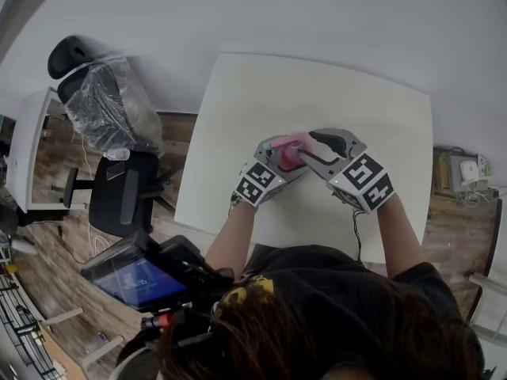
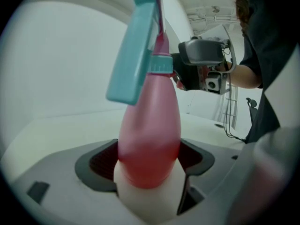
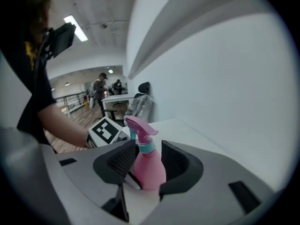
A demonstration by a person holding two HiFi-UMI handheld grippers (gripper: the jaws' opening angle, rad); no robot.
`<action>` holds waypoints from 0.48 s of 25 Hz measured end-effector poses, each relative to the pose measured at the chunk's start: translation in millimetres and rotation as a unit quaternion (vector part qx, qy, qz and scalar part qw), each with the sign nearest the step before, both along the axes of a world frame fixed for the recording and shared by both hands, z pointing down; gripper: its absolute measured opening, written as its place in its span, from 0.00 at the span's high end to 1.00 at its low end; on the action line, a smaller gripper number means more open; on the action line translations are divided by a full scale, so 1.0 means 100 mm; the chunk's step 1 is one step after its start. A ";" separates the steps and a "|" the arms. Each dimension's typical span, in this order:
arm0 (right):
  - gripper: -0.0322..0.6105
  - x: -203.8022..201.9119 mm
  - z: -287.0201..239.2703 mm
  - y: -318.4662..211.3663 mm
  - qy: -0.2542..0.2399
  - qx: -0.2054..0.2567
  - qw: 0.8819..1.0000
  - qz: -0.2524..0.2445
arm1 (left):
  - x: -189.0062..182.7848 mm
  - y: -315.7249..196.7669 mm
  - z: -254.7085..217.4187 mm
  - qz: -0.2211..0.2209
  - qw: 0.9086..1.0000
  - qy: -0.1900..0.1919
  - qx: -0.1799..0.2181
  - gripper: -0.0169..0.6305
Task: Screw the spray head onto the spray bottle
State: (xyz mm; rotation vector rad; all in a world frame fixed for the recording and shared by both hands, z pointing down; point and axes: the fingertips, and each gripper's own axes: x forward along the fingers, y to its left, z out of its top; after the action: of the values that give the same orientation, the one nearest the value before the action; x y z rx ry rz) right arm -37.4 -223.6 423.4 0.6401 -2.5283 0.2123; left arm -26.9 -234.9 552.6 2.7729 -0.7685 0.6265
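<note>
A pink spray bottle [image 1: 287, 152] is held over the middle of the white table [image 1: 317, 93], between my two grippers. My left gripper [image 2: 150, 165] is shut on the bottle's body [image 2: 150, 139]. Above it show the teal collar [image 2: 161, 64] and the teal trigger [image 2: 133, 50]. The pink spray head [image 3: 140, 125] sits upright on the neck. My right gripper [image 3: 149, 161] stands around the collar [image 3: 146, 147] with its pads a little off it on both sides, open. In the head view the left gripper [image 1: 279, 158] and right gripper [image 1: 305, 150] meet nose to nose.
A black office chair wrapped in plastic [image 1: 111, 109] stands left of the table. A device with a lit screen [image 1: 135, 279] is at the lower left. A box with cables [image 1: 467, 171] lies on the floor at the right. The table's near edge runs just below my hands.
</note>
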 end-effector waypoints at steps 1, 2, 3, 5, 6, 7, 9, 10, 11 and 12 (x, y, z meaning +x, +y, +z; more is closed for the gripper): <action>0.69 -0.02 -0.02 0.00 0.015 0.018 0.999 -0.032 | 0.00 0.00 0.00 0.000 1.000 0.000 0.000 0.38; 0.69 -0.05 -0.03 0.00 0.026 0.028 0.997 -0.060 | -0.01 0.00 0.01 0.001 1.000 0.000 0.000 0.38; 0.69 -0.08 -0.05 -0.01 0.031 0.032 0.996 -0.083 | 0.00 0.00 0.01 0.001 1.000 0.000 0.000 0.38; 0.69 -0.14 -0.05 -0.02 0.040 0.029 0.992 -0.120 | 0.00 -0.01 0.01 0.002 1.000 0.000 0.000 0.38; 0.69 -0.17 -0.03 -0.02 0.048 0.026 0.989 -0.137 | 0.01 -0.01 0.01 0.002 1.000 0.000 0.000 0.38; 0.69 -0.19 0.01 -0.01 0.059 0.023 0.986 -0.153 | 0.01 -0.01 0.01 0.002 1.000 0.000 0.000 0.38; 0.69 -0.23 0.08 0.01 0.086 0.026 0.979 -0.181 | 0.02 0.00 0.01 0.004 1.000 -0.001 -0.001 0.38; 0.69 -0.24 0.11 0.01 0.101 0.034 0.975 -0.193 | 0.02 0.00 0.01 0.005 1.000 -0.001 -0.001 0.38; 0.70 -0.26 0.13 0.02 0.117 0.046 0.971 -0.205 | 0.02 0.00 0.01 0.005 1.000 -0.001 -0.001 0.38; 0.70 -0.27 0.15 0.02 0.135 0.061 0.965 -0.215 | 0.02 0.00 0.01 0.006 1.000 -0.001 -0.001 0.38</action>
State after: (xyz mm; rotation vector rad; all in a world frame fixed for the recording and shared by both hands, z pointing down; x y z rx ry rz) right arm -64.7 -222.0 438.7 0.1388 -2.3540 -0.1759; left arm -24.7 -234.4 553.6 2.7775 -0.7531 0.6320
